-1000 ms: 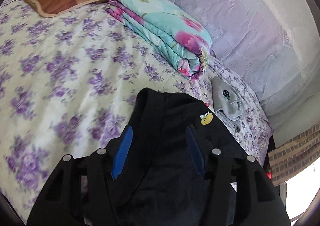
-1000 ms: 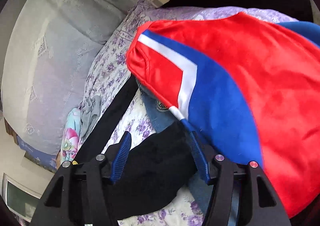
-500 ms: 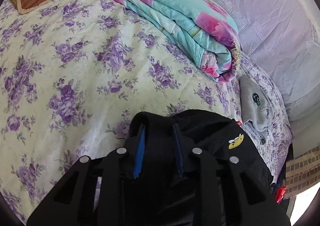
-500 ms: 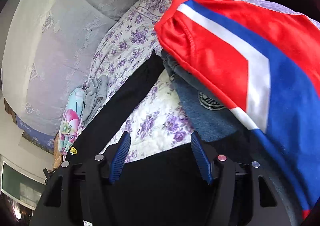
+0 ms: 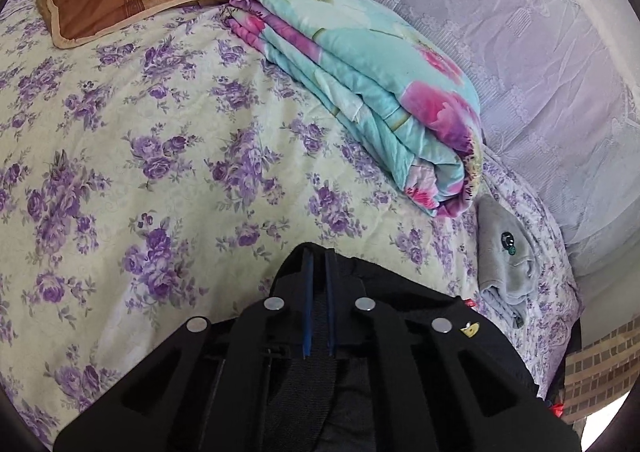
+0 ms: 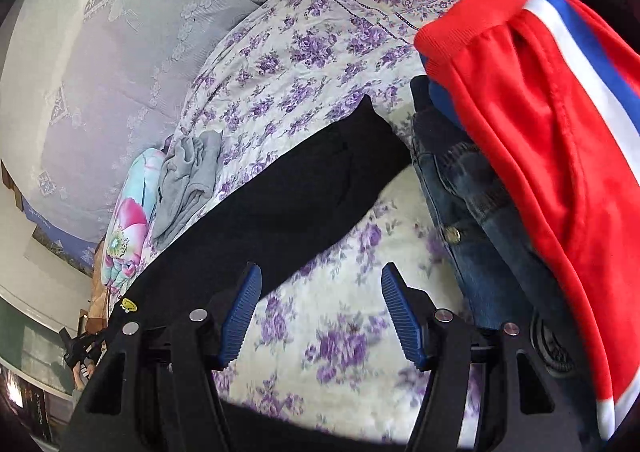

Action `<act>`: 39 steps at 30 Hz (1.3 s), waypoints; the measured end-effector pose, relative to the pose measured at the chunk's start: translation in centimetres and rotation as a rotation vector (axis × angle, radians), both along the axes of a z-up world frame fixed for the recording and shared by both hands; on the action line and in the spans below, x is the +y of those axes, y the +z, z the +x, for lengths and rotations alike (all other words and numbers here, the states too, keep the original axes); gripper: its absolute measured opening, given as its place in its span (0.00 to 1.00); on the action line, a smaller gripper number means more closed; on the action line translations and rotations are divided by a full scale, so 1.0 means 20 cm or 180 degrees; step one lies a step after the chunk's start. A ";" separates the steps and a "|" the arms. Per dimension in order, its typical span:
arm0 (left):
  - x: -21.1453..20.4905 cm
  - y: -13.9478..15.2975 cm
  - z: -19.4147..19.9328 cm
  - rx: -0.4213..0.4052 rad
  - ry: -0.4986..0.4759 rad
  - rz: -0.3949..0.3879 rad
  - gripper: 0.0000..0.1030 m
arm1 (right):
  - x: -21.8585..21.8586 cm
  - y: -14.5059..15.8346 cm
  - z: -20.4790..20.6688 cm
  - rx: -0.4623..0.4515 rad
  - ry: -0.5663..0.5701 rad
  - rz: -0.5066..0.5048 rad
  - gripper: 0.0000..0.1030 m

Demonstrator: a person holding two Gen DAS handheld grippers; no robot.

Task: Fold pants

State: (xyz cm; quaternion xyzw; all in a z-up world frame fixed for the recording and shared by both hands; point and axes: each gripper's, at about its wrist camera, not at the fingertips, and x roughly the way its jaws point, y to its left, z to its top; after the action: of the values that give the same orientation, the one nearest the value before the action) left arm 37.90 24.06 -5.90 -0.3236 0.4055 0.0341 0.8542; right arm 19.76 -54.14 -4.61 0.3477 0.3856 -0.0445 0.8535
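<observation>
Black pants pinched at one end by the left gripper, the right gripper held apart over bare bedspread.

The left gripper [image 5: 318, 272] is clamped on a fold of the black pants [image 6: 304, 192], its jaws having just been closing with the cloth between them; the right gripper [image 6: 320, 312] is held wide apart with nothing between its pads, only the floral bedspread [image 5: 140, 132] below. The pants are laid as a long dark band across the bed, near a grey garment [image 5: 506, 264] and a folded quilt [image 5: 360, 72]. The fabric is judged soft, light and limp, best taken at a hem or waistband edge. The far end is hidden under a red jacket [image 6: 540, 132] and jeans [image 6: 460, 192]; seams are lost in the black.
</observation>
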 end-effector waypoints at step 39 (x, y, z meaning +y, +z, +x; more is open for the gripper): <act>0.02 -0.12 0.03 -0.0066 -0.0035 -0.0416 0.17 | -0.10 0.07 0.52 -0.0144 0.0025 -0.1003 0.04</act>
State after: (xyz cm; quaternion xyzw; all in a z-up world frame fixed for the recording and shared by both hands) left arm 38.58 24.54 -8.26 -0.3768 0.3998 -0.0006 0.8355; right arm 30.07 -56.17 -3.14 0.2089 0.3559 -0.0933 0.9061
